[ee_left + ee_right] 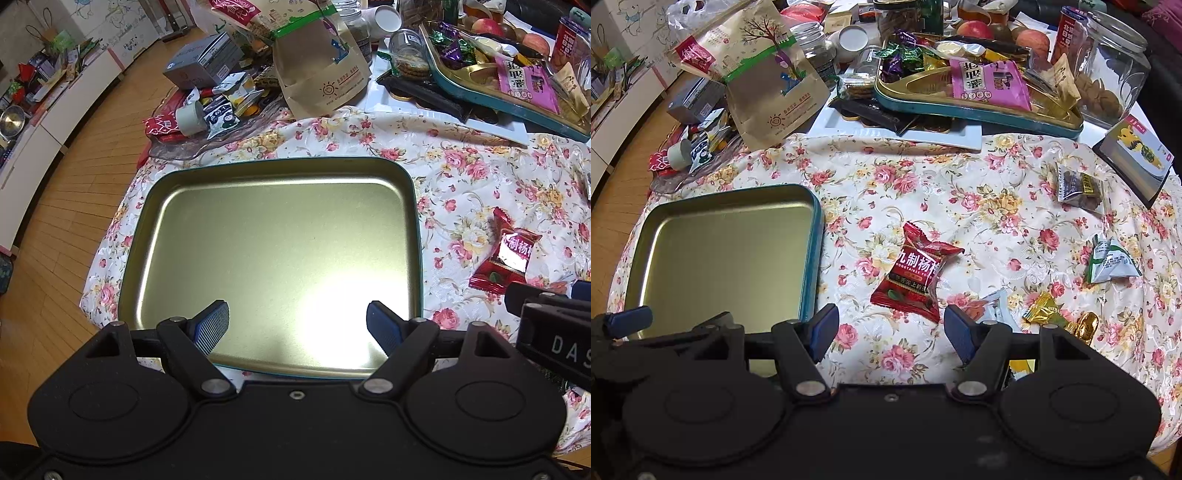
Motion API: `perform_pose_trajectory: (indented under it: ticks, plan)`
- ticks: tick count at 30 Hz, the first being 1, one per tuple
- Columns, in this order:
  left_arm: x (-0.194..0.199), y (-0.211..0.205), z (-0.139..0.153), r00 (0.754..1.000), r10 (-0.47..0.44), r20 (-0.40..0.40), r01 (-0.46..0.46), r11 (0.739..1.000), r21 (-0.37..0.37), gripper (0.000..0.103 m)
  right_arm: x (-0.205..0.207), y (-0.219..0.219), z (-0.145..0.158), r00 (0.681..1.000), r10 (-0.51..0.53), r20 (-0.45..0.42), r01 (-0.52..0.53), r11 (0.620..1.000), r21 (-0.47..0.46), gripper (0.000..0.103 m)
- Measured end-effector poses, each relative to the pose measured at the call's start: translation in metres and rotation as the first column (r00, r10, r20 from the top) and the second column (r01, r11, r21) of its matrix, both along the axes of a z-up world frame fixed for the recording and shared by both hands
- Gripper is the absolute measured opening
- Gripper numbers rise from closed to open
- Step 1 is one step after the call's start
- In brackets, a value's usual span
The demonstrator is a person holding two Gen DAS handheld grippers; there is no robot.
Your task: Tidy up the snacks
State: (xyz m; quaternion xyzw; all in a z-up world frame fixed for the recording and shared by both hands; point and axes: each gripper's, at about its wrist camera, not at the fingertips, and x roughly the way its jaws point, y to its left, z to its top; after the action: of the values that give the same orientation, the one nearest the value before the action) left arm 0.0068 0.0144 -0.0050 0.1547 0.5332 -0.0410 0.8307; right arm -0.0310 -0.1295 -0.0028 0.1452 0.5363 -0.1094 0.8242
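Note:
An empty gold tin tray [280,164] with a teal rim lies on the floral cloth; it also shows in the right wrist view [809,258] at left. My left gripper [297,326] is open and empty above the tray's near edge. A red snack packet [916,271] lies on the cloth right of the tray, also in the left wrist view [504,254]. My right gripper [890,332] is open and empty, just short of the packet. Other loose snacks lie to the right: a green-white pouch [1110,260], gold candies [1060,317] and a dark packet [1078,186].
A second teal tray [979,110] heaped with snacks sits at the back on a white tray [849,127]. A brown paper bag [768,77], jars [1115,62], apples and boxes crowd the far side. The table's left edge drops to a wooden floor [74,177].

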Motion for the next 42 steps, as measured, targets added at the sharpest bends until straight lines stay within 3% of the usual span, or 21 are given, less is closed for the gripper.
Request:
perform_pose_trajectory:
  ticks: [26,36,42]
  plan:
    - [0.004,0.002,-0.013,0.995,0.009,-0.101,-0.009,1.000,-0.001,0.083,0.005,0.003,-0.007,0.999,0.025,-0.045,-0.025,1.000,-0.006,0.066]
    - [0.004,-0.006,-0.004,0.998,0.009,-0.062,-0.009,1.000,0.000,0.083,-0.001,-0.006,-0.006,0.998,0.016,-0.055,-0.018,0.999,-0.032,0.067]
    - [0.005,-0.019,0.005,0.999,-0.012,-0.041,0.011,0.999,-0.031,0.083,-0.005,-0.027,0.007,1.000,-0.010,-0.002,0.010,0.998,-0.056,0.066]
